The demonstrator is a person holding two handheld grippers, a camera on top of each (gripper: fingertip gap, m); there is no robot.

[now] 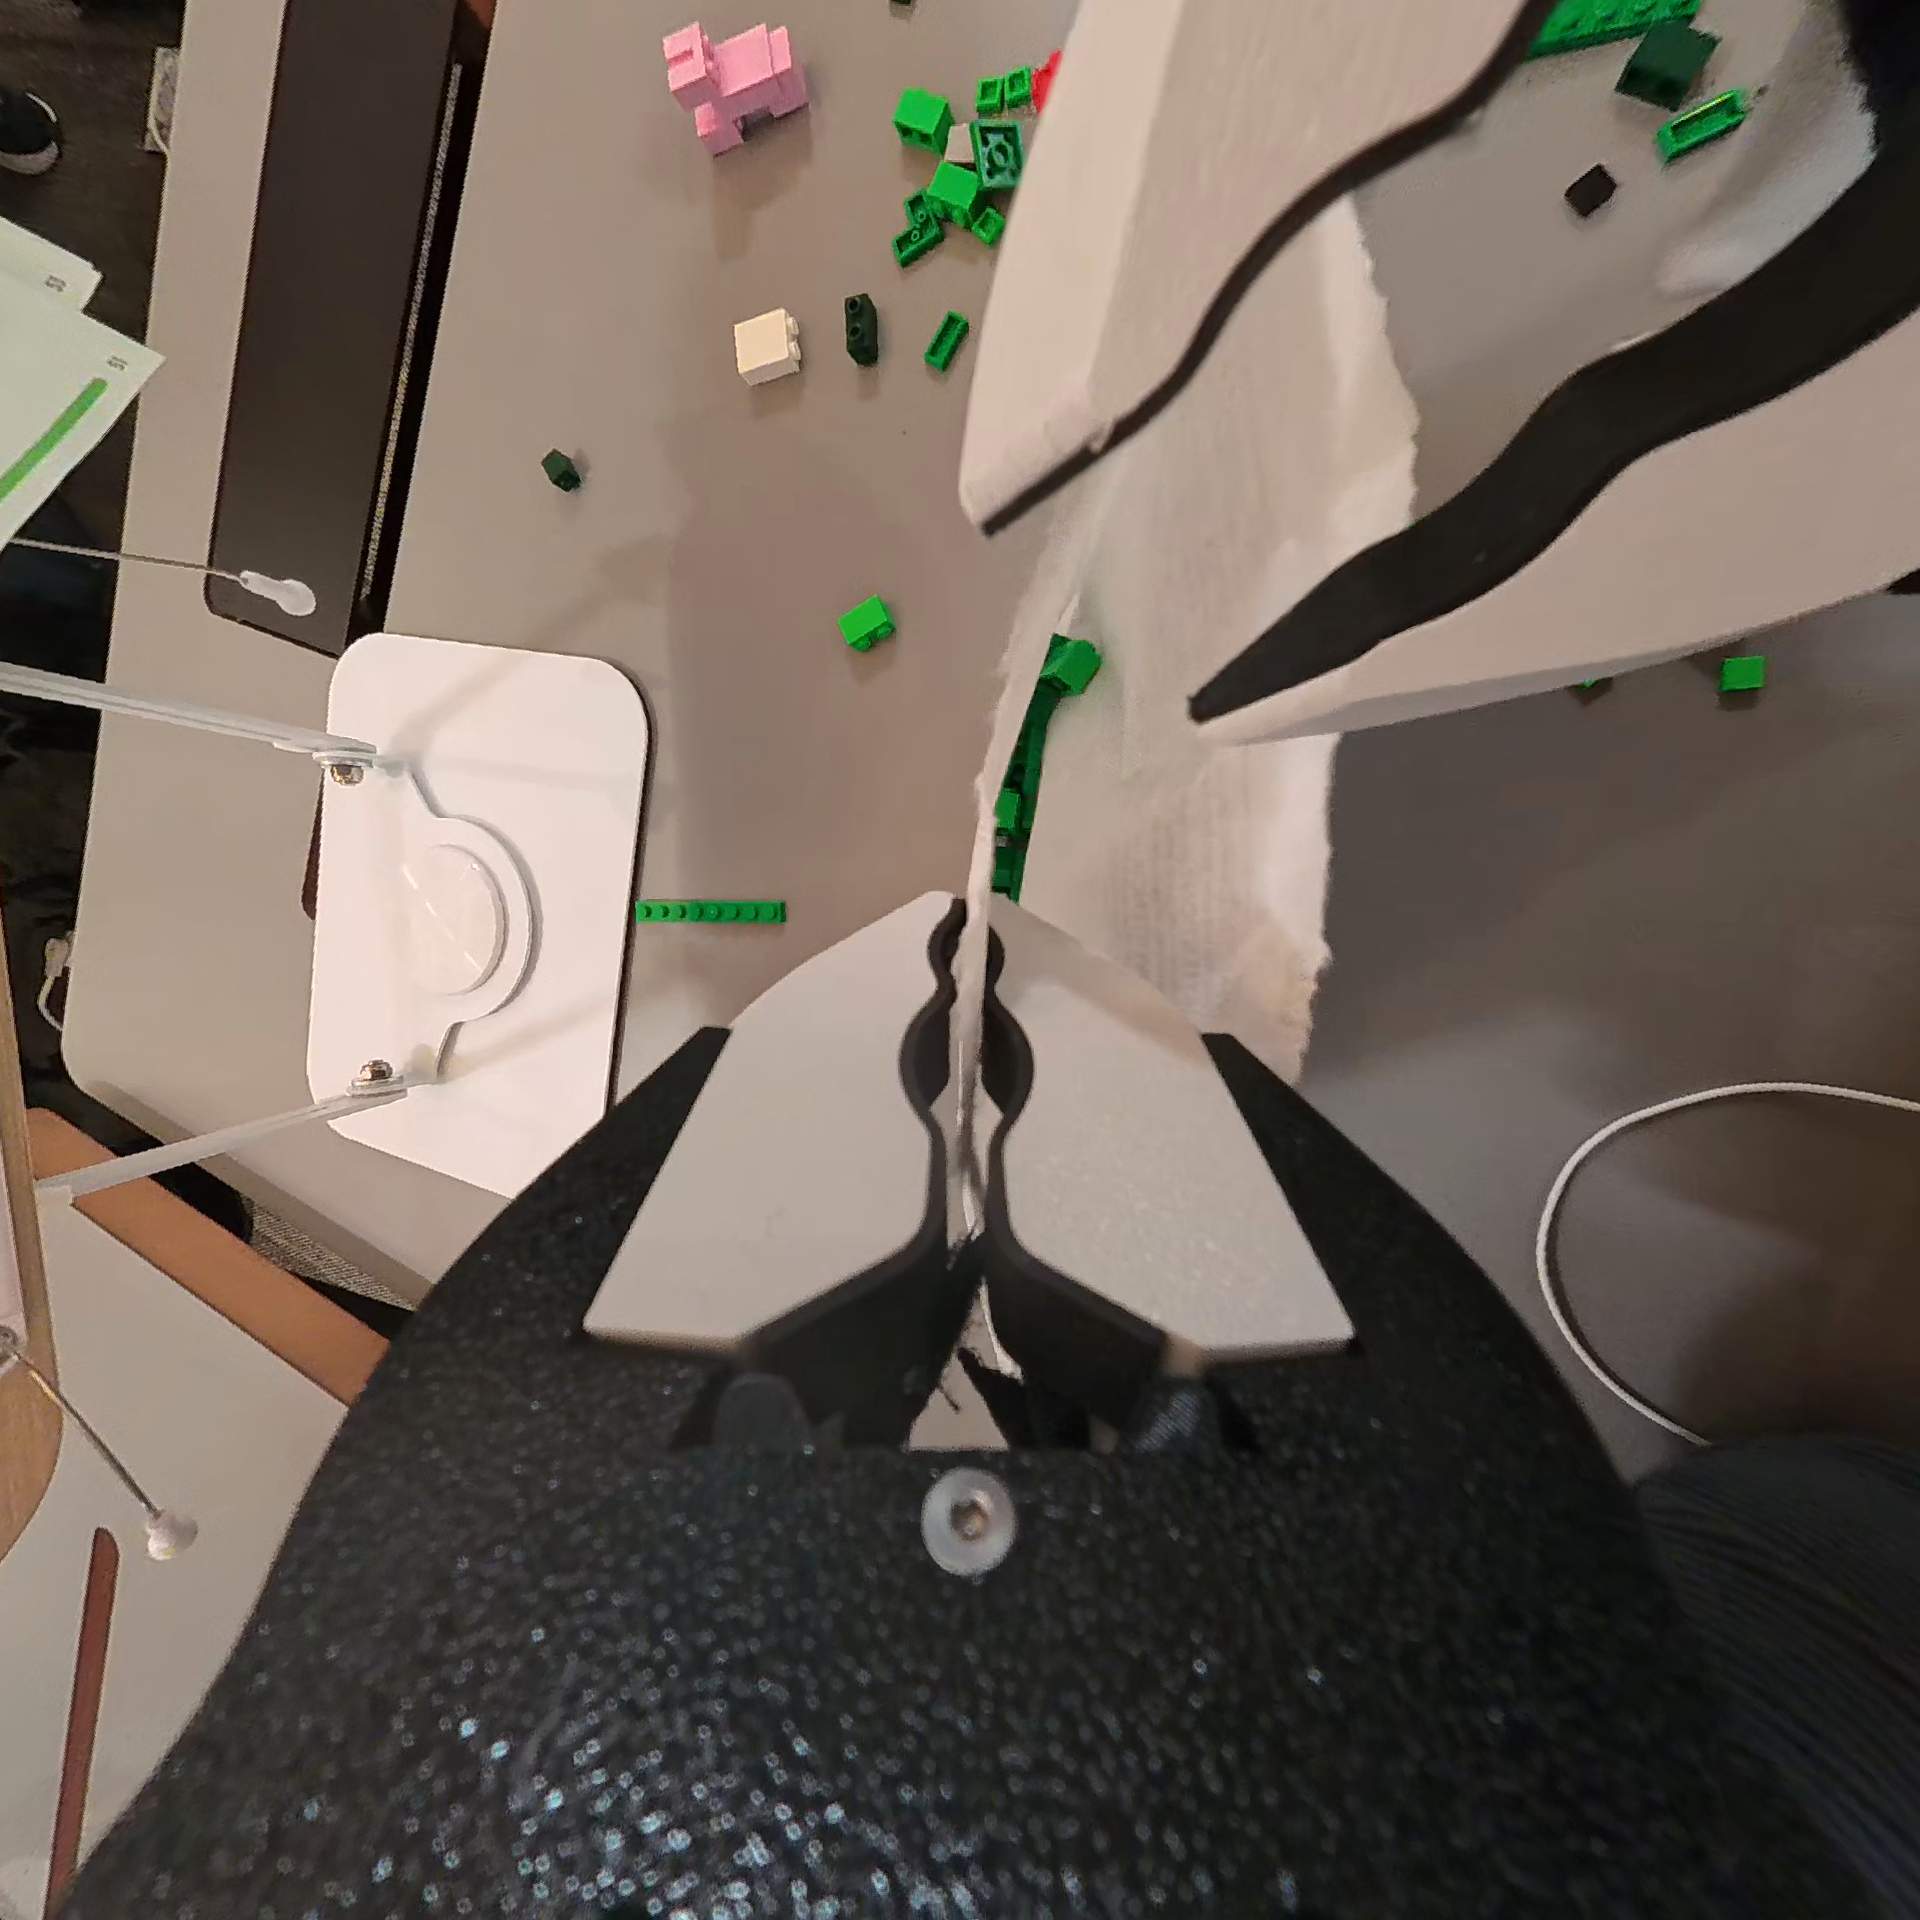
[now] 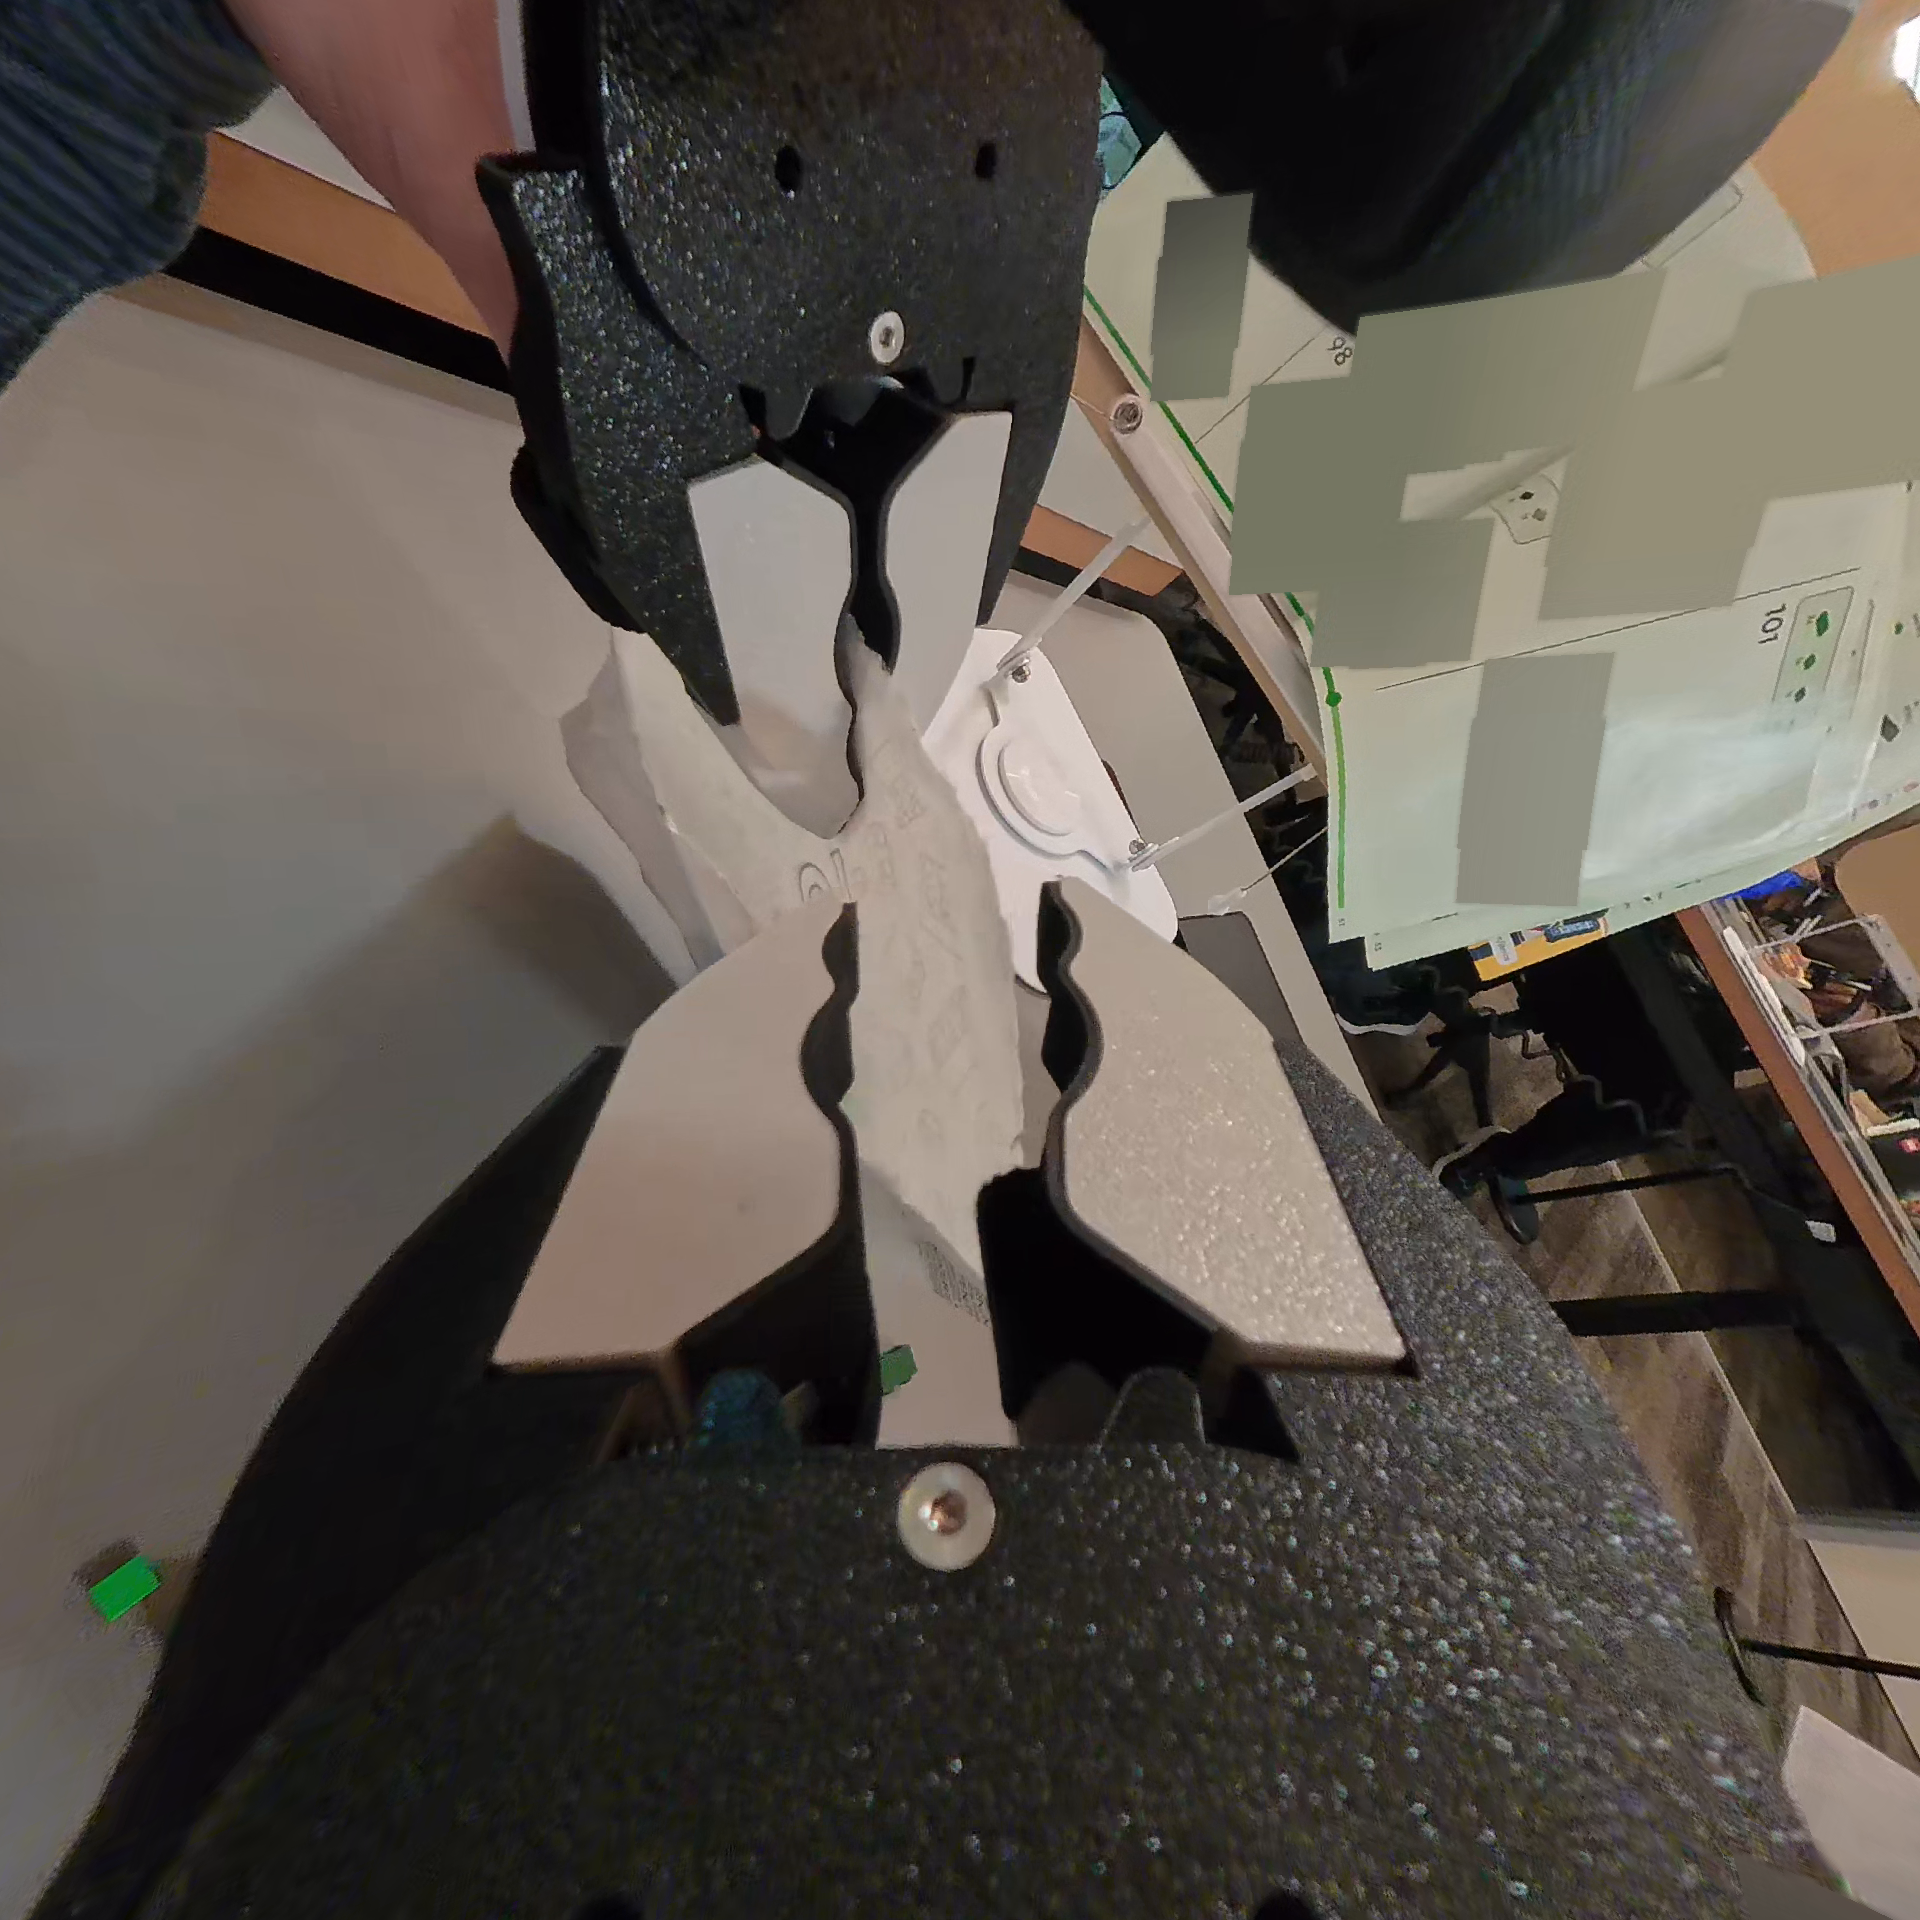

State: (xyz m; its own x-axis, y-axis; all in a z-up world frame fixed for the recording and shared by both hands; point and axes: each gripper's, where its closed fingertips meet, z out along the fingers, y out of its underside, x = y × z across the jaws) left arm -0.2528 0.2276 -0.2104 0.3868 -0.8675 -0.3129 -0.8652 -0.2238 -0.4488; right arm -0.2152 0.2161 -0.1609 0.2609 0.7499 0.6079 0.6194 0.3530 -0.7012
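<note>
A white paper bag with torn edges (image 1: 1195, 810) hangs above the grey table. My left gripper (image 1: 971, 935) is shut on one edge of it, with the paper pinched between the fingers. My right gripper (image 2: 951, 904) is open, and the bag (image 2: 925, 997) runs between its spread fingers, lying close against the left one. In the left wrist view the right gripper (image 1: 1091, 613) comes in from the upper right, open around the bag. In the right wrist view the left gripper (image 2: 868, 727) reaches in from the top, shut on the bag's far end.
Several loose green bricks (image 1: 868, 623), a pink brick pig (image 1: 740, 83), a white brick (image 1: 767, 348) and a long green plate (image 1: 710, 912) lie on the table. A white stand base (image 1: 488, 894) sits at the left, a white cable (image 1: 1621, 1143) at the right. An open booklet (image 2: 1662, 790) stands behind. Left tips to right tips: about 6 cm.
</note>
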